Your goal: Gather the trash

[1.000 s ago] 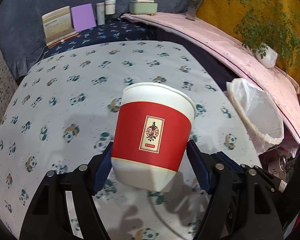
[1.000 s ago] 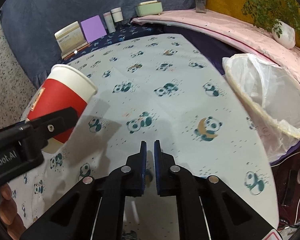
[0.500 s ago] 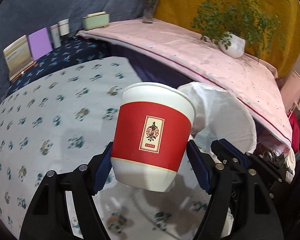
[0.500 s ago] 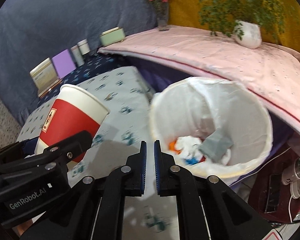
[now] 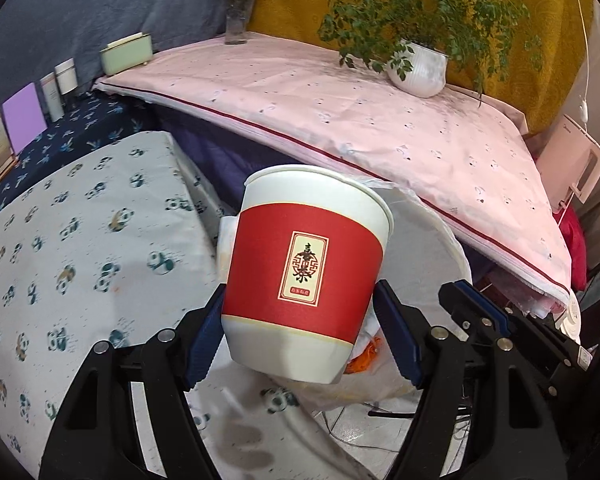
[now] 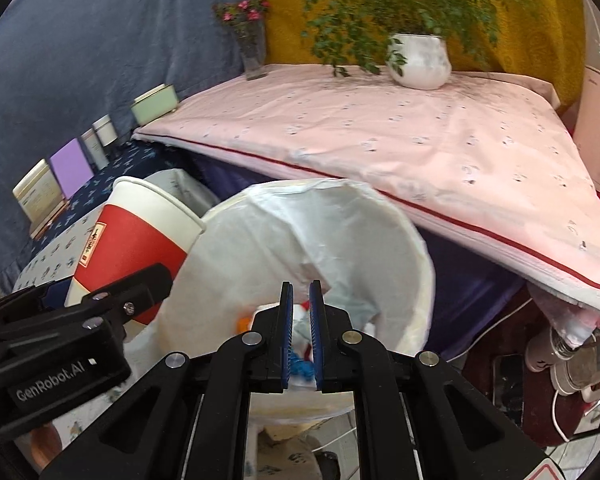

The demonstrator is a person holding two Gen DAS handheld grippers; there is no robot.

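Left hand-held gripper [image 5: 300, 344] clamps red paper cup [image 5: 306, 268], now carried off the panda-print worktop [image 5: 80, 248] edge to the lined trash bin [image 6: 380, 240] rim; a second ago it hung over the worktop. Release looks next. Right hand-held gripper [image 6: 301, 334] nearly closed, empty.

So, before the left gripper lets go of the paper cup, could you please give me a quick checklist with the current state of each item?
1. Left gripper clamps the red-and-white paper cup: ok.
2. Cup over the lined trash bin opening: not ok; in the right wrist view it hangs beside the bin's left rim.
3. Bin mouth open, liner in place: ok.
4. Room in the bin: ok; trash lies only at the bottom.
5. Right gripper empty: ok, jaws nearly together, nothing between.
6. Cup empty of liquid: cannot tell.
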